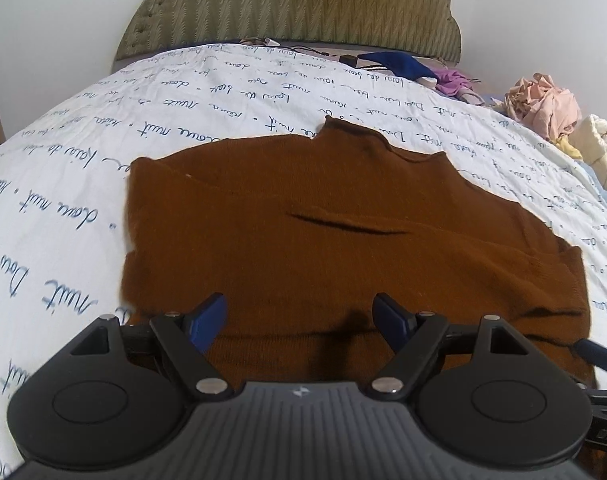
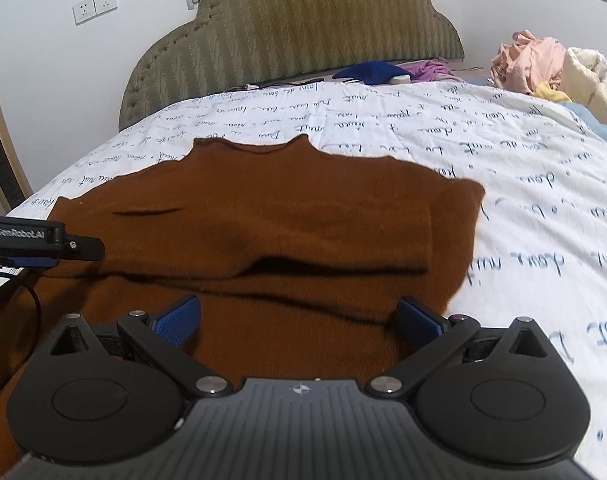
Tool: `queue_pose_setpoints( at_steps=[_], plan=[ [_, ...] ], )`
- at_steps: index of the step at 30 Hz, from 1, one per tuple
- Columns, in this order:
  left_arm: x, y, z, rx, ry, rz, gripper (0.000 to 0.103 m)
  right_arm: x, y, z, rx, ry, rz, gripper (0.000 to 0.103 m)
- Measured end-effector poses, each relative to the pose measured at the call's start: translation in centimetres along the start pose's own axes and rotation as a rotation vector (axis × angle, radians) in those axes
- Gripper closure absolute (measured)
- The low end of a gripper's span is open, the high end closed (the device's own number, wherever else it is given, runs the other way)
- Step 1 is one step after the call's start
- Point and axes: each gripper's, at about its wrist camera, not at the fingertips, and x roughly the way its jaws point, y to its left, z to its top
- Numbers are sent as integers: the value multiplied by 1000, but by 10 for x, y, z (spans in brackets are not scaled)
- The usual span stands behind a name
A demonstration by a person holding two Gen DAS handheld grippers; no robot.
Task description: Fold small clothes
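Left gripper [image 1: 301, 316] is hanging wide, nothing between its blue pads [image 1: 207, 320], pointing down over the near hem of the sweater [image 1: 343, 232]. Right gripper [image 2: 297, 320] is also gaping wide and empty, sitting over the sweater's right near part, just behind a fold ridge running across the cloth. The left gripper is showing at the left edge of the right wrist view, side by side with the right one.

The sweater is lying on the bed sheet [image 1: 63, 200], collar toward the headboard [image 2: 295, 40], sleeves apparently already folded in. A clothes pile [image 2: 543, 68] is sitting well apart at the far right.

Step in hand is probably gripping the near hem for a bottom-to-collar fold. To do it well: bring both grippers down on matching hem corners, pinch all layers, lift evenly and keep the tucked sleeves from sliding out.
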Motion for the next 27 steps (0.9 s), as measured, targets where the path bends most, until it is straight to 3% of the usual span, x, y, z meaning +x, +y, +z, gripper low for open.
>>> queue_pose_setpoints(
  at_steps=[6, 11, 20, 27],
  plan=[
    [-23, 7, -20, -28, -14, 3, 23, -12, 1, -11, 63, -11, -34, 1],
    [-35, 10, -41, -16, -9, 15, 23, -25, 3, -18, 90, -18, -1, 1],
    [-61, 15, -66, 38, -66, 101, 23, -41, 14, -31, 40, -19, 7, 0],
    [-70, 27, -81, 17, -63, 153, 21, -61, 11, -39, 44, -37, 4, 0]
  ],
)
